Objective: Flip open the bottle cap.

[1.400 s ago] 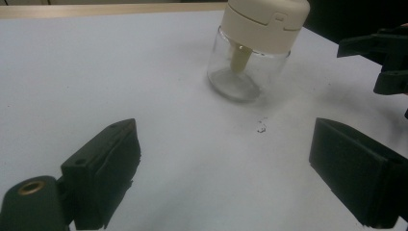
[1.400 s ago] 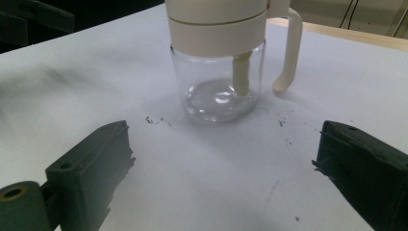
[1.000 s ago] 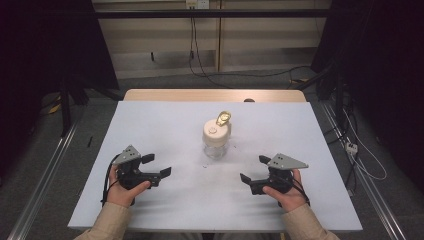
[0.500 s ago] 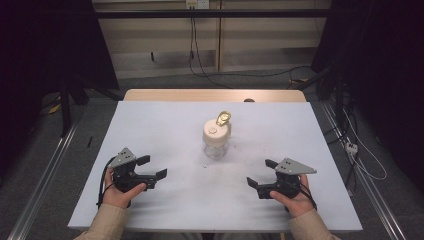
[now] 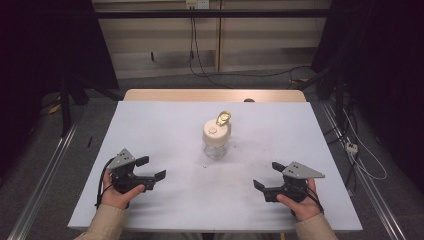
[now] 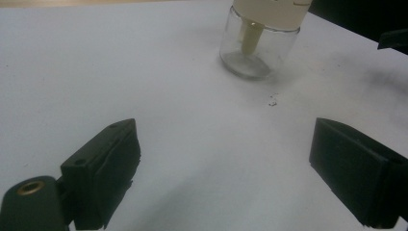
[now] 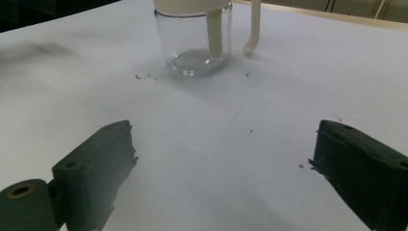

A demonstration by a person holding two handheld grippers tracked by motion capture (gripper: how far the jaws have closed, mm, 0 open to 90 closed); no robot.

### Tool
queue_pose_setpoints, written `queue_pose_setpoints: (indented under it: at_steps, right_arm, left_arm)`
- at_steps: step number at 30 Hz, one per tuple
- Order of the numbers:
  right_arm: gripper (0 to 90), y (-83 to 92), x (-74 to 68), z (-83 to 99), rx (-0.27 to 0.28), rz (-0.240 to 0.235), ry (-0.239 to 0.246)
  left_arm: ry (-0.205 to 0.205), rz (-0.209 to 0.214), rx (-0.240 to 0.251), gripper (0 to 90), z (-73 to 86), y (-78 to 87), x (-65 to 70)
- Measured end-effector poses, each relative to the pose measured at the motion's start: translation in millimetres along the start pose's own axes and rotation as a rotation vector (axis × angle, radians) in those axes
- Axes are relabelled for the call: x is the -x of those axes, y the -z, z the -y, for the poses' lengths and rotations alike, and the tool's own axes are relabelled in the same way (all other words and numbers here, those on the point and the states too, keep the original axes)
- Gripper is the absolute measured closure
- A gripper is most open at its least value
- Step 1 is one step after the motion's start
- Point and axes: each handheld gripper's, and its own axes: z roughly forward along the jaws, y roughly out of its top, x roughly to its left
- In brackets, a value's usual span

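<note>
Jar (image 5: 217,141) standing mid-worktop (image 5: 165,125); left gripper (image 5: 150,170) at 8 o'clock, right gripper (image 5: 265,176) at 4, jaws gaping wide, empty; approaching level suits gripping glass below lid.

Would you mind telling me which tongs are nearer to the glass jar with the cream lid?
Left, narrowly. The left tongs sit open on the jar's near left; the right tongs sit open on its near right, slightly lower in the high view. Neither touches it.

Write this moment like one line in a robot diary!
left gripper: open, empty, near table edge | right gripper: open, empty, near edge | glass jar: upright mid-table, cream lid on, untouched | contact: none
</note>
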Motion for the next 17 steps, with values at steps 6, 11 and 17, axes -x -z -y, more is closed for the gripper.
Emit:
queue_pose_setpoints:
  at_steps: [6,11,17]
  right_arm:
    - [6.4,1.8,1.0,1.1,-0.005,0.006,0.006]
    - [6.4,3.2,2.3,2.6,-0.009,0.012,0.007]
    - [6.4,2.6,2.8,3.1,-0.009,0.011,0.005]
  left_arm:
    - [0.004,-0.004,0.0,9.9,1.6,1.8,-1.8]
    - [0.005,-0.008,-0.001,10.0,2.8,2.8,-3.7]
    - [0.005,-0.011,0.004,10.0,2.2,3.1,-4.0]
